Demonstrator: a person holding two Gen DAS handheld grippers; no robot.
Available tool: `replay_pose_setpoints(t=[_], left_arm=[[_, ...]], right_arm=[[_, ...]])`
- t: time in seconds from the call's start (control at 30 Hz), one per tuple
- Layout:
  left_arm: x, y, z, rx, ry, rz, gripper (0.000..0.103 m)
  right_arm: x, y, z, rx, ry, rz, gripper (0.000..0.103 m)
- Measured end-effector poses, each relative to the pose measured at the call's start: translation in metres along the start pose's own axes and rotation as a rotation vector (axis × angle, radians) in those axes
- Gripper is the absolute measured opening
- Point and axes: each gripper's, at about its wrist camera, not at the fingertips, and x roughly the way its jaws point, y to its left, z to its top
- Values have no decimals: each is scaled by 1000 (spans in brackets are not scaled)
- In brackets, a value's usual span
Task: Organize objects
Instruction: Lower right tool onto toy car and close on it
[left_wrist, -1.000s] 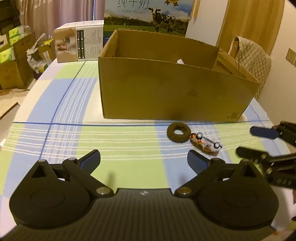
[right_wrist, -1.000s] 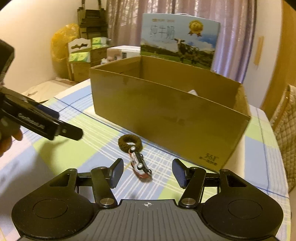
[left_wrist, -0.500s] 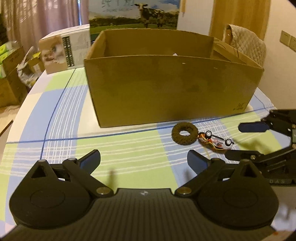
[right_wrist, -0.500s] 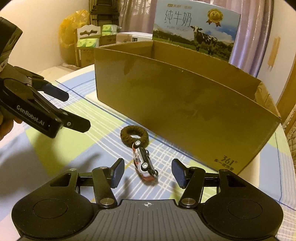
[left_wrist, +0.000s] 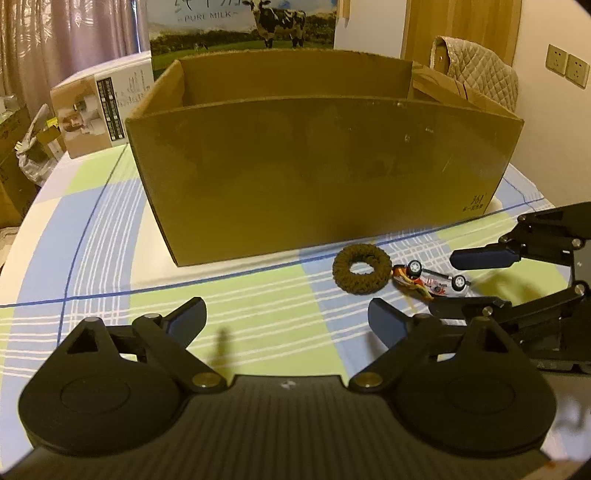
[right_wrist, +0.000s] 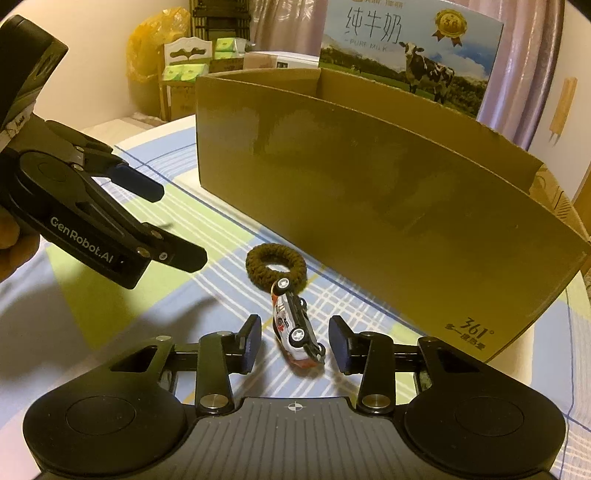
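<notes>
While the small white, red and orange toy car (right_wrist: 295, 328) lies tipped on its side on the blue, green and white checked tablecloth (left_wrist: 110, 229), the right gripper (right_wrist: 295, 341) brackets it — one blue-padded finger on either side, a sliver of cloth showing on both flanks, so nothing is gripped yet. Its jaws have just been closing in, with the car between them but not pressed. Touching the car's far end sits the dark brown knitted ring (right_wrist: 276, 269), flat on the cloth, just in front of the big open brown cardboard box (right_wrist: 369, 206). Over on the other side, the left gripper (left_wrist: 286, 317) hangs spread wide above a bare green patch of cloth, nothing between its fingers — its jaws have just narrowed a touch all the same. From the left wrist view, ring and car lie ahead and off to the right, near the box's front wall. Behind the box stands a milk carton case printed with a cow (left_wrist: 258, 33), and a white product box (left_wrist: 92, 110) rests at the table's far left.
</notes>
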Motion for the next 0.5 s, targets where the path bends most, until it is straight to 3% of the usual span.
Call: replay_pose_setpoints(t=[0.5], left_arm=[[5,4,1,-67,20,-51,89]], right_arm=[[7,-4,2,8,3,18,23]])
